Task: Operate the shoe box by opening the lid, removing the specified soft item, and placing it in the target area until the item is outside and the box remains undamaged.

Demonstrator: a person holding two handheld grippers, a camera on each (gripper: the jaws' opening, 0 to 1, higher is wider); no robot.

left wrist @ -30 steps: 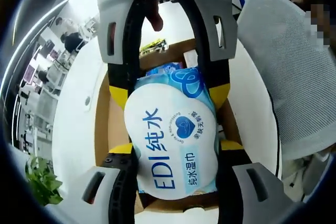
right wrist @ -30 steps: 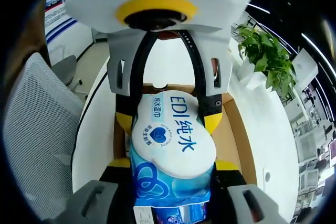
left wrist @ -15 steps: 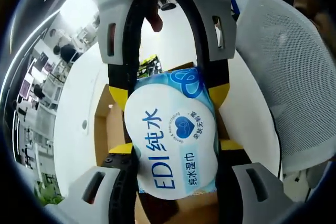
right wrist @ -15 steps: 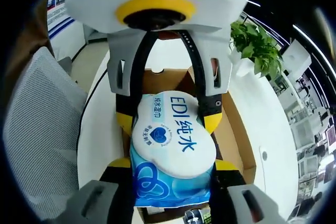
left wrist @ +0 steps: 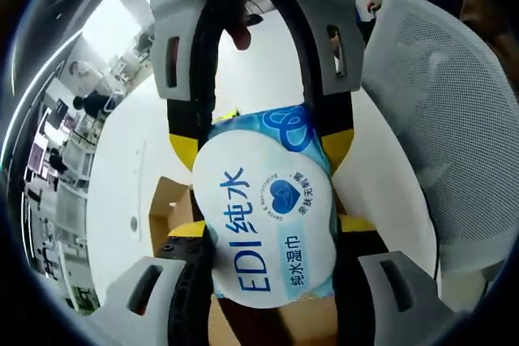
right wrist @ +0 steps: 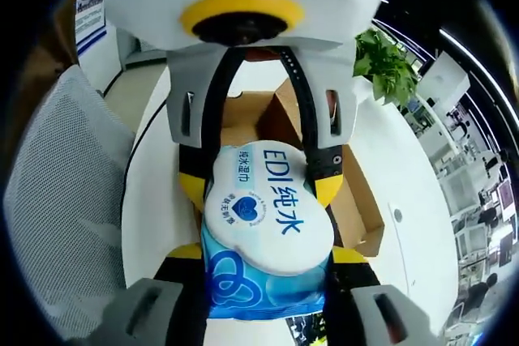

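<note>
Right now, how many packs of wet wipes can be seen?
1: a soft blue-and-white plastic pack of wet wipes, held at both ends between the left gripper and right gripper, above the brown cardboard shoe box. Others may be hidden.

Left gripper view: camera set very near the wet-wipe pack [left wrist: 268, 216], looking along its own jaws and down over the white table [left wrist: 122, 176]; the opposing gripper is faced head-on, a mesh chair [left wrist: 438, 135] seen at the table's edge. Right gripper view: same pack [right wrist: 268, 232] seen close from the opposite end, printing inverted, the open shoe box [right wrist: 357, 208] on the table [right wrist: 150, 200] beyond, a plant [right wrist: 389, 66] near the far edge. Shared by both: pack, table, box, chair.
</note>
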